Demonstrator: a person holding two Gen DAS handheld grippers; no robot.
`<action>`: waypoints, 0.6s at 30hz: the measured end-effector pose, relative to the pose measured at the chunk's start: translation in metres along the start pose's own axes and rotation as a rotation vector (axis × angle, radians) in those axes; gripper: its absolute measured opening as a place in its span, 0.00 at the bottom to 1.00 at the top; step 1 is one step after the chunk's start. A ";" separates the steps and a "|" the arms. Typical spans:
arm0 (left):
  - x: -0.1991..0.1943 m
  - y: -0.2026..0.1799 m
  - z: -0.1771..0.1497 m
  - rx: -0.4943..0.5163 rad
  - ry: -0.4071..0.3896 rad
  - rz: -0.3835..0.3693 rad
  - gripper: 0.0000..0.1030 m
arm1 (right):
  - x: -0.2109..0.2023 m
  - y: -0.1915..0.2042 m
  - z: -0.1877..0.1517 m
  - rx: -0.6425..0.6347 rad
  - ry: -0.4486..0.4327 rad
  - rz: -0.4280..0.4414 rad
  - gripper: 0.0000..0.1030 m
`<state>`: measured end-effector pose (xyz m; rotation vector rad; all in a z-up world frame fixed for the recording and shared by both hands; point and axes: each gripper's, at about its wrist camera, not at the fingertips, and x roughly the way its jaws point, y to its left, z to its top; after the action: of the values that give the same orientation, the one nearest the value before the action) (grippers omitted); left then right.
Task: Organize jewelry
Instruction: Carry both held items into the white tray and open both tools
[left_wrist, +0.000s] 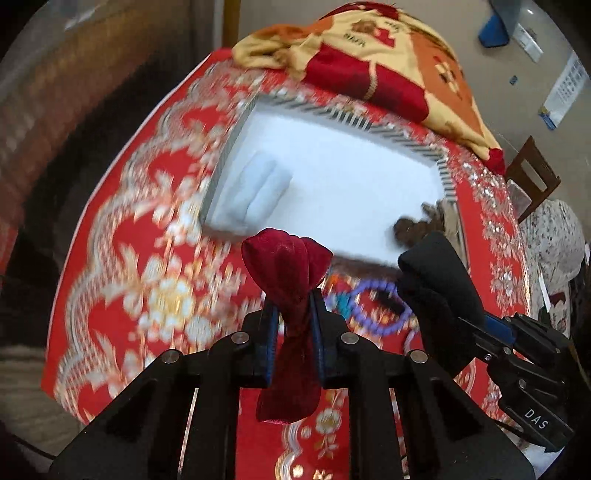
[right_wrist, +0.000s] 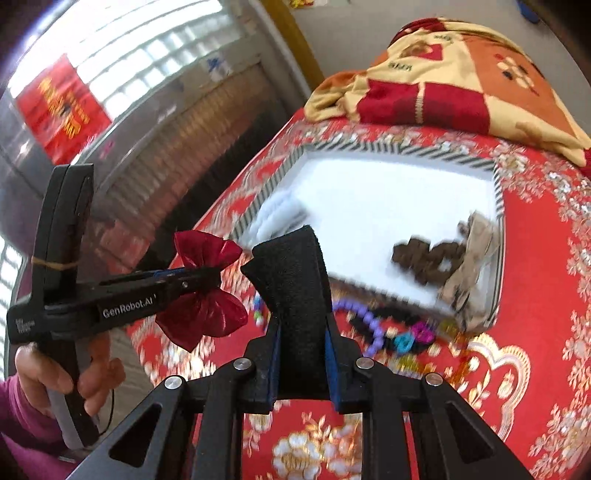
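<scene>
My left gripper is shut on the pinched middle of a dark red satin pouch, held above the red cloth. My right gripper is shut on a black velvet pouch that stands up between its pads. Each shows in the other's view: the right gripper with the black pouch, and the left gripper with the red pouch. Beyond lies a white tray with a striped rim, holding a brown bead piece and a beige cloth pouch. A purple bead bracelet lies before the tray.
A red and gold patterned cloth covers the table. A folded red, yellow and orange blanket lies behind the tray. A pale blue roll sits in the tray's left end. Small colourful pieces lie beside the bracelet. A hand grips the left tool.
</scene>
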<state>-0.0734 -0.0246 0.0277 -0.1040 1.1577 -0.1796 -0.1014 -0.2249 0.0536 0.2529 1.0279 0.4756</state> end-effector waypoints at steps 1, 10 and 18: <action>0.002 -0.003 0.007 0.012 -0.006 0.000 0.14 | 0.001 -0.002 0.005 0.008 -0.007 -0.010 0.19; 0.040 -0.015 0.065 0.089 0.010 0.008 0.14 | 0.036 -0.025 0.051 0.135 -0.025 -0.047 0.19; 0.083 -0.012 0.094 0.123 0.075 0.009 0.14 | 0.081 -0.043 0.068 0.243 -0.002 -0.097 0.19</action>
<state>0.0446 -0.0540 -0.0075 0.0173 1.2191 -0.2478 0.0029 -0.2207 0.0080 0.4173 1.0912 0.2627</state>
